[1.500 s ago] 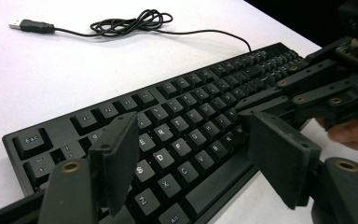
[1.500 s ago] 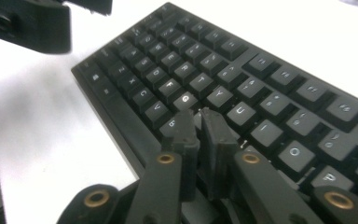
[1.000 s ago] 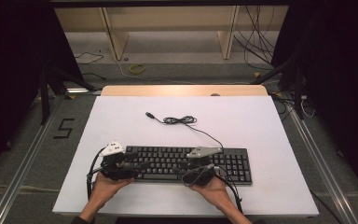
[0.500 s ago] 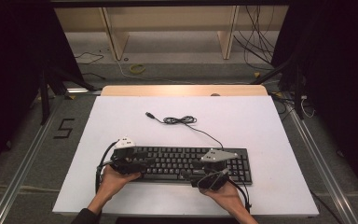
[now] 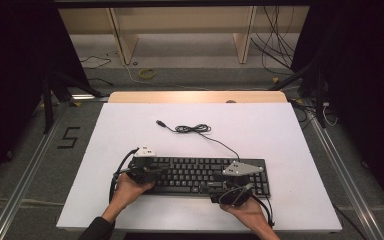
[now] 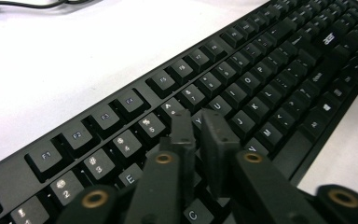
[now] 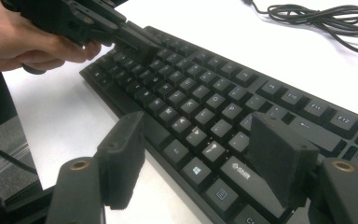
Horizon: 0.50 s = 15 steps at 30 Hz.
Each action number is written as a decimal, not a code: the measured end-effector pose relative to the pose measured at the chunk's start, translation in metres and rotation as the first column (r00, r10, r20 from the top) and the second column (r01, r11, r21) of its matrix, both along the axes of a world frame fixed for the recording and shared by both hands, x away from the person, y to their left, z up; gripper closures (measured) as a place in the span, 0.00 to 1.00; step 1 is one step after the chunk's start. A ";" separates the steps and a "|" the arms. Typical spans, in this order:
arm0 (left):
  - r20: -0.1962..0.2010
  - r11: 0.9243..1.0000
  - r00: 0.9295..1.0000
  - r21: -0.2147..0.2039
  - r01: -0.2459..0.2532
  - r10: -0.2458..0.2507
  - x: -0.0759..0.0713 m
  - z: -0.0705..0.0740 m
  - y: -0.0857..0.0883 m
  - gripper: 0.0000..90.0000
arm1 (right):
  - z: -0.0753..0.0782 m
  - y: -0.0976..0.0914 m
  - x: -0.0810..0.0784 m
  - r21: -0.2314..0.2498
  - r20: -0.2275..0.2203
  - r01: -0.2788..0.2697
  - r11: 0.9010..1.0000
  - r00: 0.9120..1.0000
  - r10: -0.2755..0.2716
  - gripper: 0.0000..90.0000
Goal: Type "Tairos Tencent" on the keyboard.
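The keyboard (image 5: 207,175) lies on the white worktop (image 5: 280,135), its long axis running from one hand to the other. The left hand-held gripper (image 6: 204,128), jaws just closed nearly together with nothing between, is held directly above the left-hand keys. The right hand-held gripper (image 7: 200,154), just spread wide, straddles the near edge at the right-hand end.

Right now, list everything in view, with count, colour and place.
keyboard: one, black, near edge of the table, under both grippers.
cable: one, black, coiled behind the keyboard, plug end lying free.
table: one, white top, wooden far edge.
shelf frame: one, pale wood, on the floor beyond the table.
left gripper: one, black, jaws nearly together, just been closing, over the number and letter keys.
right gripper: one, black, jaws apart, just been opening, over the keyboard's front edge.
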<state>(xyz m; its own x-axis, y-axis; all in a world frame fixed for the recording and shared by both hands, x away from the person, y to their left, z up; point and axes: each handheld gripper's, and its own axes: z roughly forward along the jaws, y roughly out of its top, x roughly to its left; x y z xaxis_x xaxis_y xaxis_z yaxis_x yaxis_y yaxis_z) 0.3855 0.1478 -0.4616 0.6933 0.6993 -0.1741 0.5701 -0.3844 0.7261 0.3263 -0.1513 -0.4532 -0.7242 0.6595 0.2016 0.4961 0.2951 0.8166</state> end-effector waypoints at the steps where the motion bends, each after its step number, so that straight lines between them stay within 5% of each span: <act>1: 0.001 1.000 1.000 0.003 0.001 -0.001 0.001 0.000 -0.001 0.94 | 0.000 0.000 0.000 0.000 0.000 0.000 1.000 1.000 0.000 0.41; 15: -0.010 0.999 1.000 0.031 0.012 -0.012 0.009 -0.007 -0.006 0.99 | 0.000 -0.003 -0.004 0.002 -0.001 0.001 1.000 1.000 -0.001 0.38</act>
